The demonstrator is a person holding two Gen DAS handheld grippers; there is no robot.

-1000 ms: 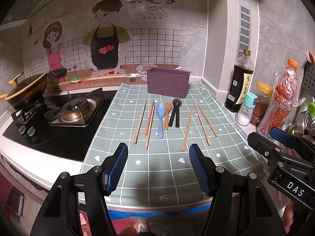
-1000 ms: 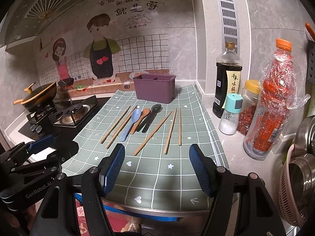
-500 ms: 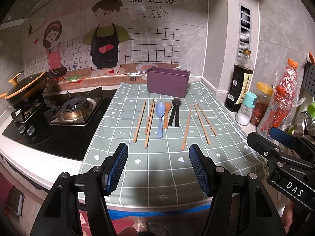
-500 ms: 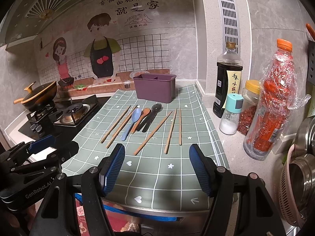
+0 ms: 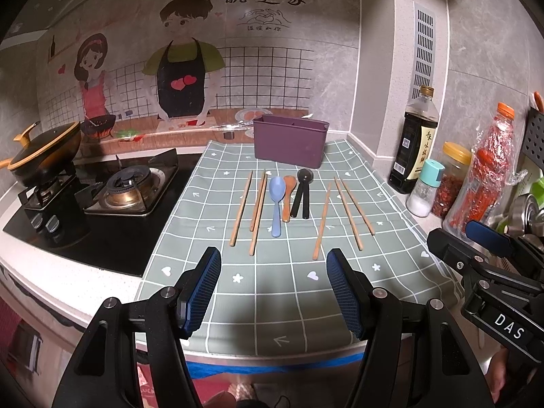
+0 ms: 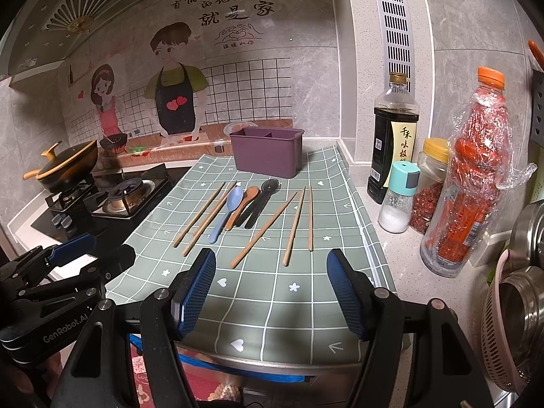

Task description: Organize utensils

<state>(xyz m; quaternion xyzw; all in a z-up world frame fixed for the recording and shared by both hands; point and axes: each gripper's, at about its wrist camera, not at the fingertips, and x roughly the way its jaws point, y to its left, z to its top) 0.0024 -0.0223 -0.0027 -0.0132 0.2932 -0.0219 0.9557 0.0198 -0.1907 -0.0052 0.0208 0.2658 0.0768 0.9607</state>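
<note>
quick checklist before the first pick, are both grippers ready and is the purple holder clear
1. Left gripper open and empty: ok.
2. Right gripper open and empty: ok.
3. Purple holder upright at the far end of the green mat: ok.
4. Holder compartments free of utensils: cannot tell, only the top of the inside shows.
5. Chopsticks lying singly, nothing on top: ok on the right side; the left ones lie close together.
6. Blue spoon apart from the brown spoon: not ok, they lie nearly touching.
</note>
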